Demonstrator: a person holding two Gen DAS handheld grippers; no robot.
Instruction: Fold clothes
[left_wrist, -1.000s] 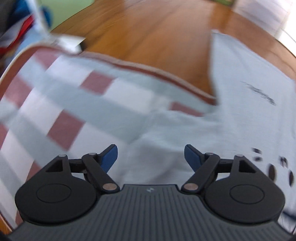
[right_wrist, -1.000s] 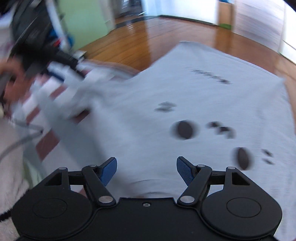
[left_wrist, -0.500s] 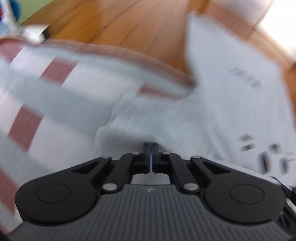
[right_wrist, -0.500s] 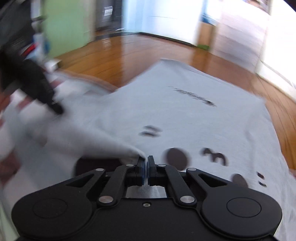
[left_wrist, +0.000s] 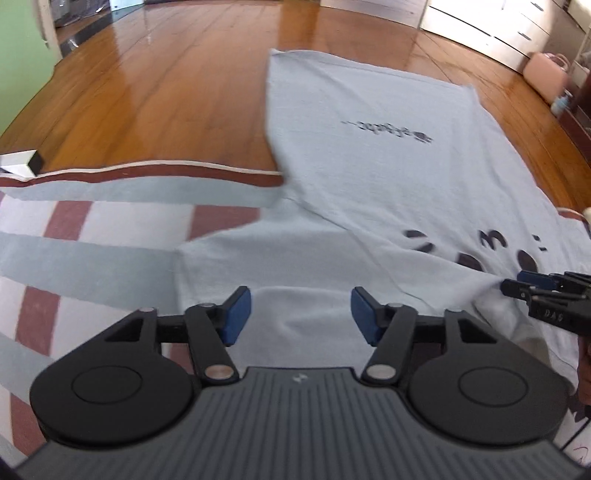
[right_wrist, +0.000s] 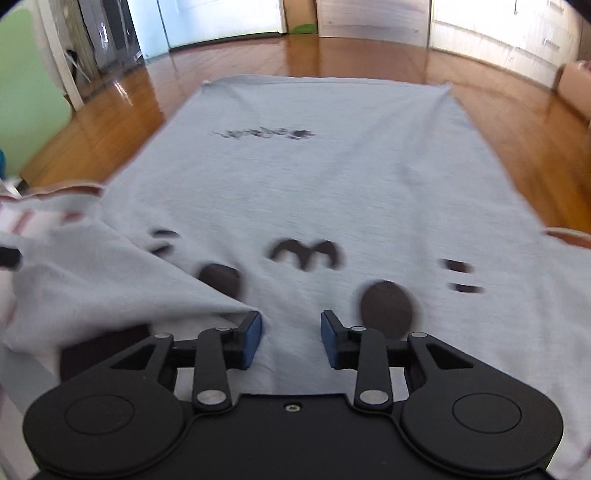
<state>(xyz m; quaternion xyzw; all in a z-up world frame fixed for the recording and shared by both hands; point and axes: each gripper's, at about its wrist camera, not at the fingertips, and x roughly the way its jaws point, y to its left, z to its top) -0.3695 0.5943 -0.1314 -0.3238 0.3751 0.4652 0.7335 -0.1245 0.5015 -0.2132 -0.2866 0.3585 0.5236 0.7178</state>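
A pale grey T-shirt (left_wrist: 388, 155) (right_wrist: 314, 177) with a dark cat-face print lies spread on the floor, its near part resting on a checked mat. Its left sleeve (left_wrist: 295, 258) (right_wrist: 110, 280) is folded over toward the print. My left gripper (left_wrist: 297, 314) hovers over that sleeve, jaws opening, blue pads apart and pressing on nothing. My right gripper (right_wrist: 291, 339) sits low over the chest by the print, jaws opening too, only flat cloth under the gap. In the left wrist view the right gripper (left_wrist: 532, 282) shows at the right edge against the sleeve's tip.
A red, white and grey checked mat (left_wrist: 92, 236) lies under the shirt's near end. Wooden floor (left_wrist: 166, 81) (right_wrist: 517, 122) surrounds it. A pink case (left_wrist: 546, 74) stands far right, a white and black box (left_wrist: 22, 164) at the mat's left corner, pale cabinets (right_wrist: 498, 33) behind.
Both grippers were open a second ago, closed tight on the cloth half a second ago, and now stand apart again. The sleeve has been drawn across onto the shirt's body.
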